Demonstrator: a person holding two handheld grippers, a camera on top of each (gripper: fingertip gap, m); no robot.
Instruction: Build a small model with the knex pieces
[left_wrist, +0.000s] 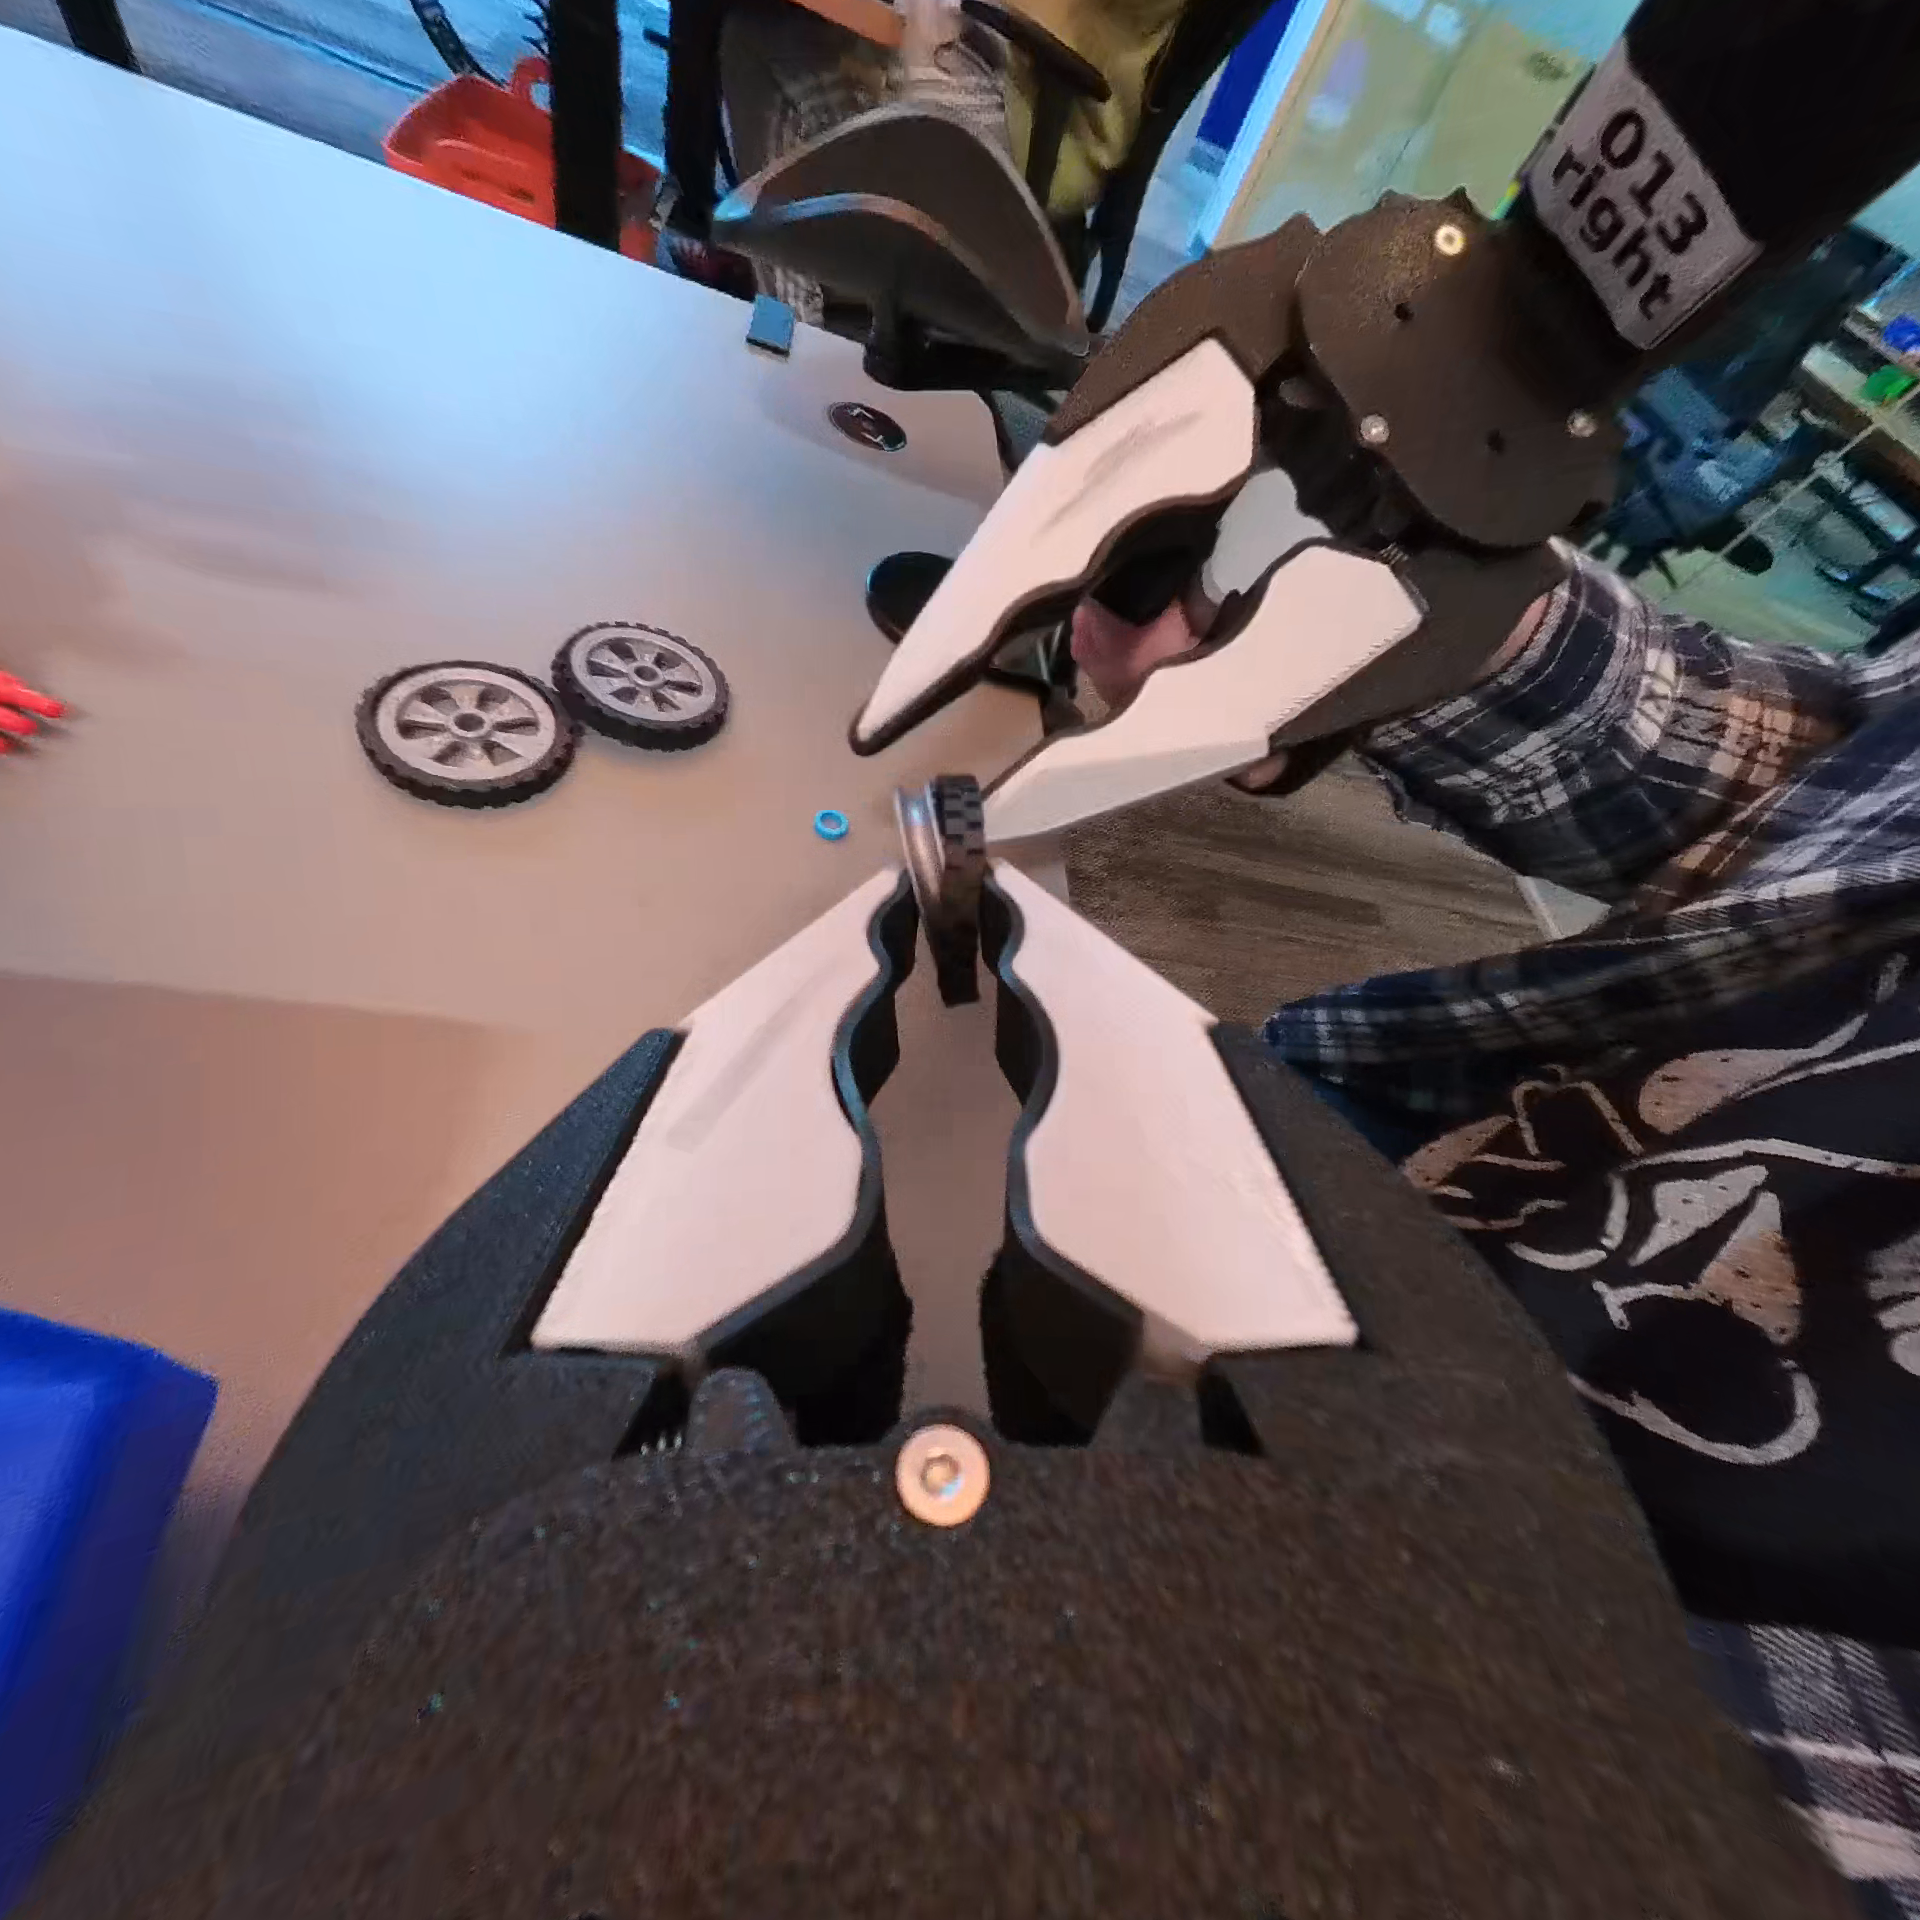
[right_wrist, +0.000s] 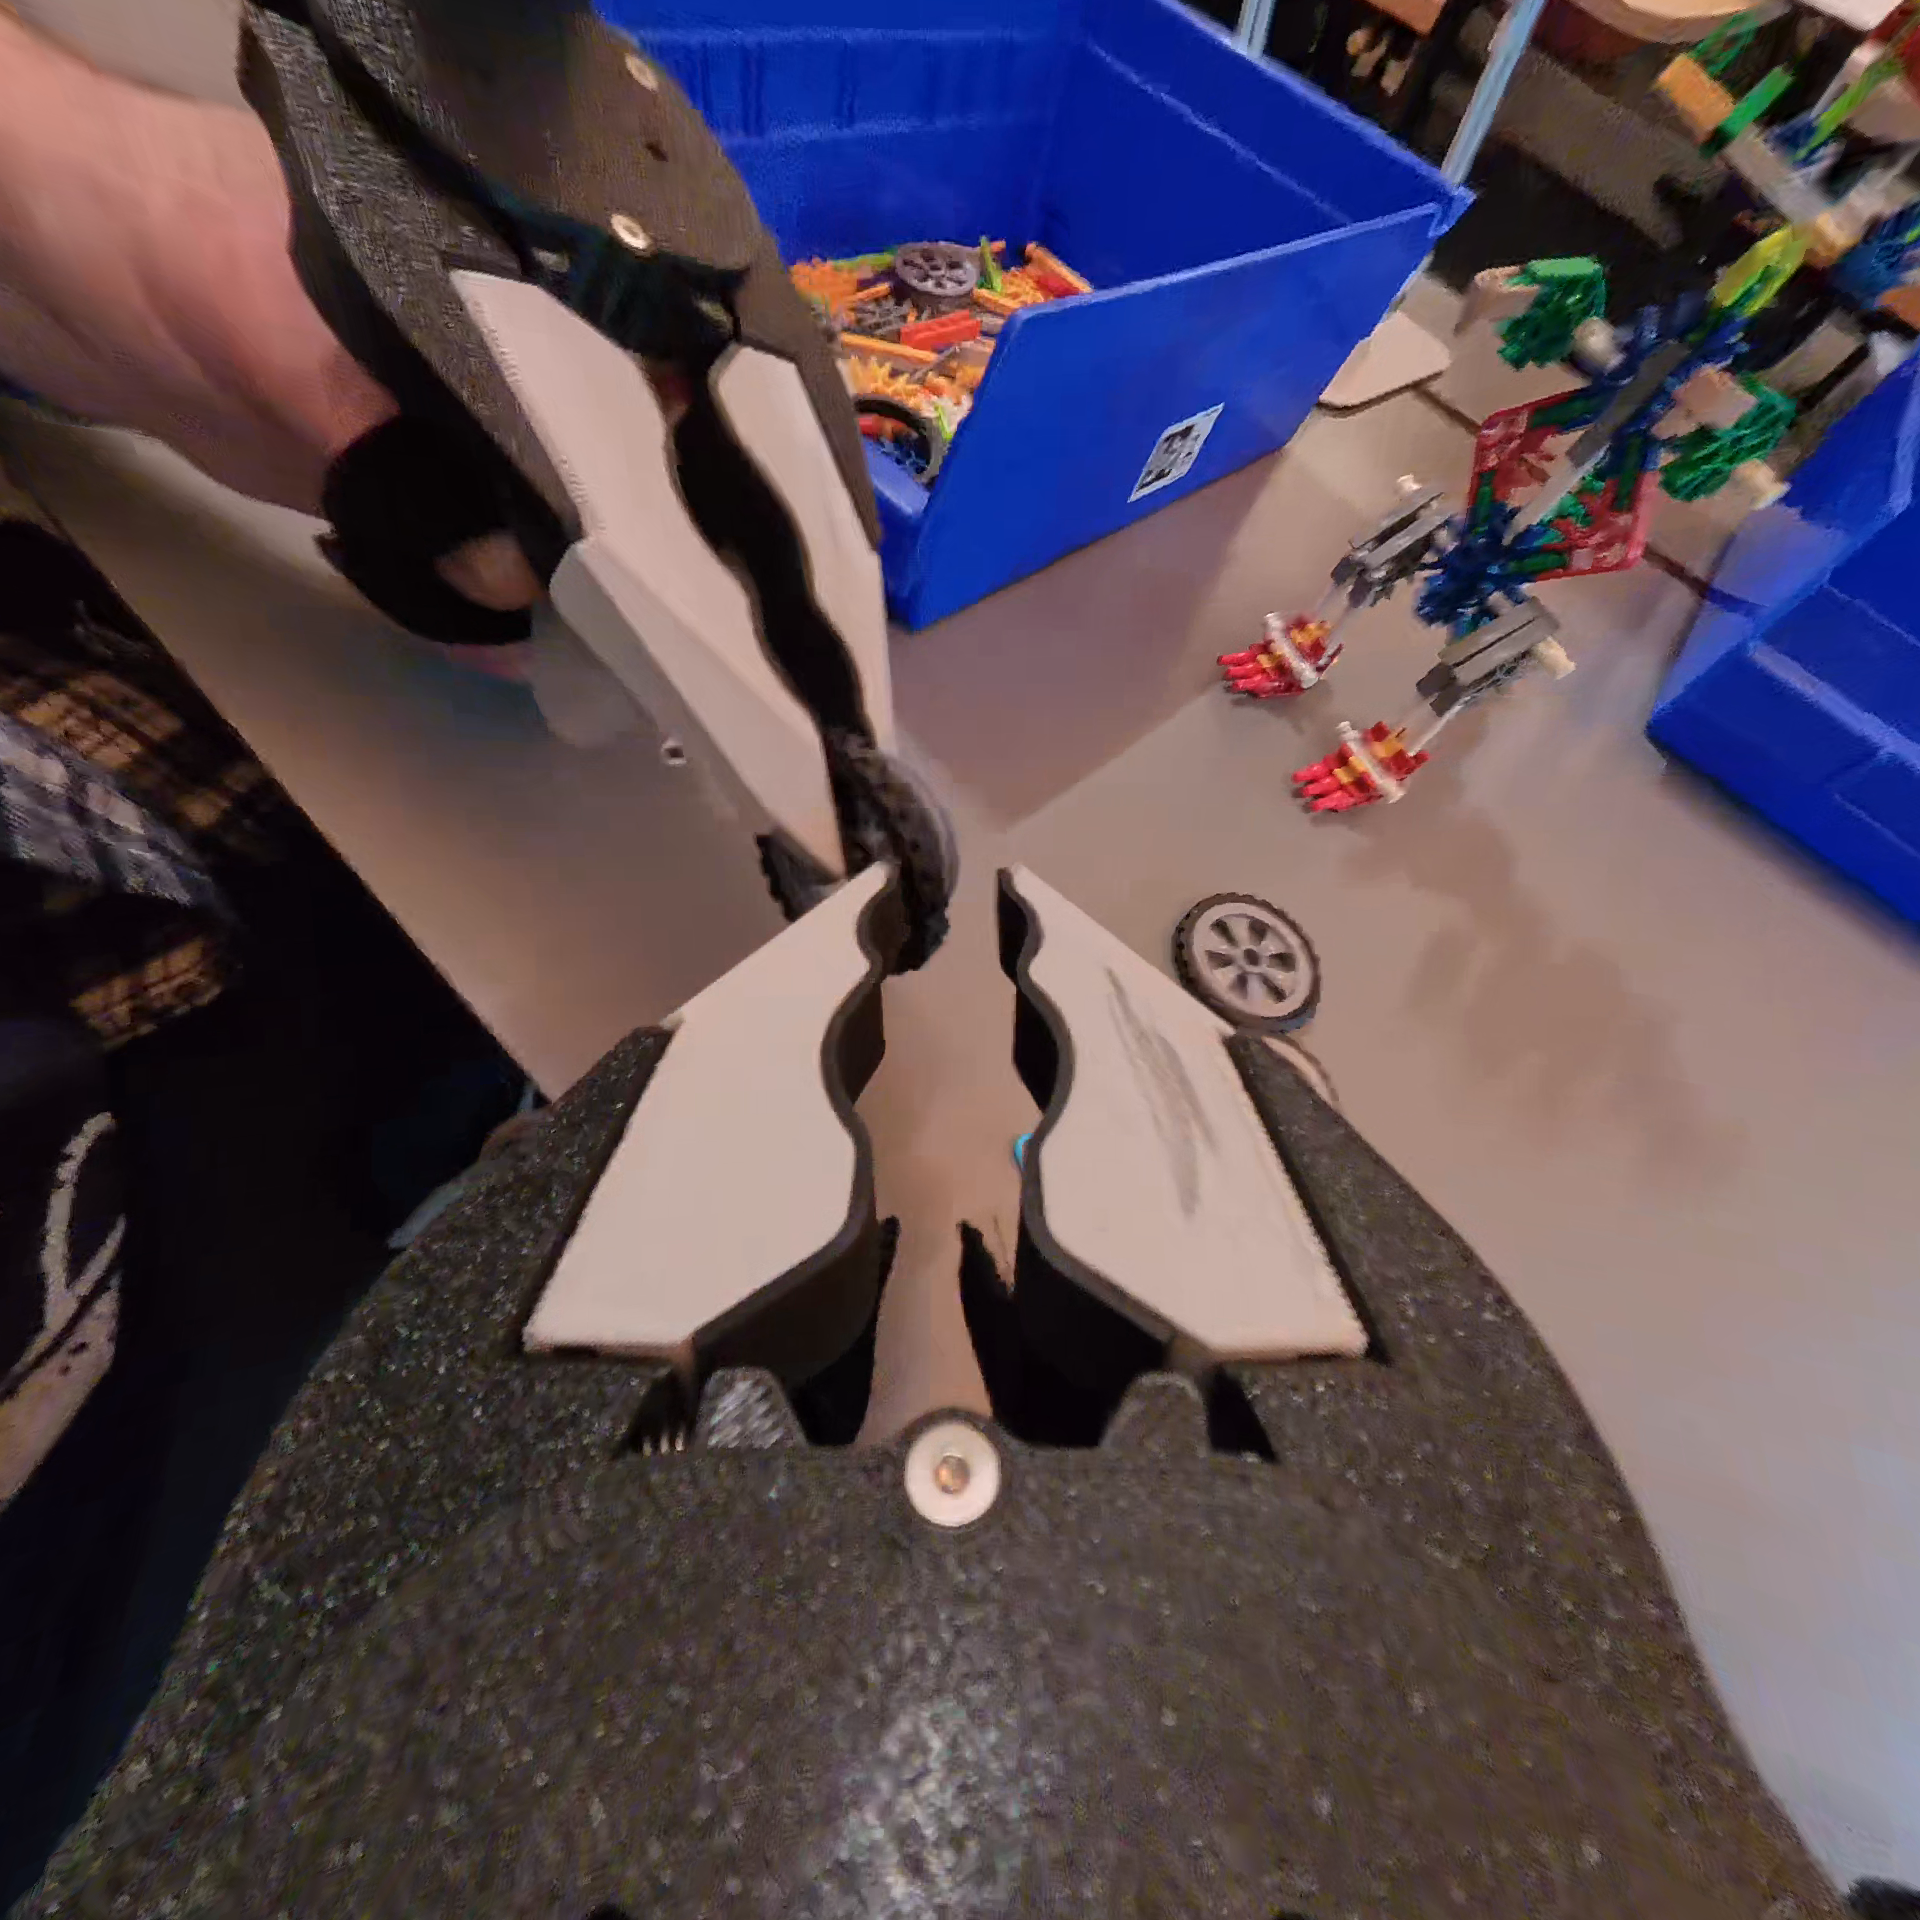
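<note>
My left gripper is shut on a small wheel with a black tyre and a grey hub, held edge-on above the table edge. My right gripper comes in from the upper right, open, with its lower fingertip against the wheel's tyre. In the right wrist view the right gripper is open, and the wheel rests against its left finger. The left gripper reaches in from the upper left, held by a hand.
Two more wheels and a small blue ring lie on the grey table. A blue bin of construction pieces, a colourful built model and another blue bin stand beyond. A wheel lies beside my right finger. Both grippers' tips are close together, under 4 cm apart. The colourful built model is about equally far from each gripper, around 20 centimetres.
</note>
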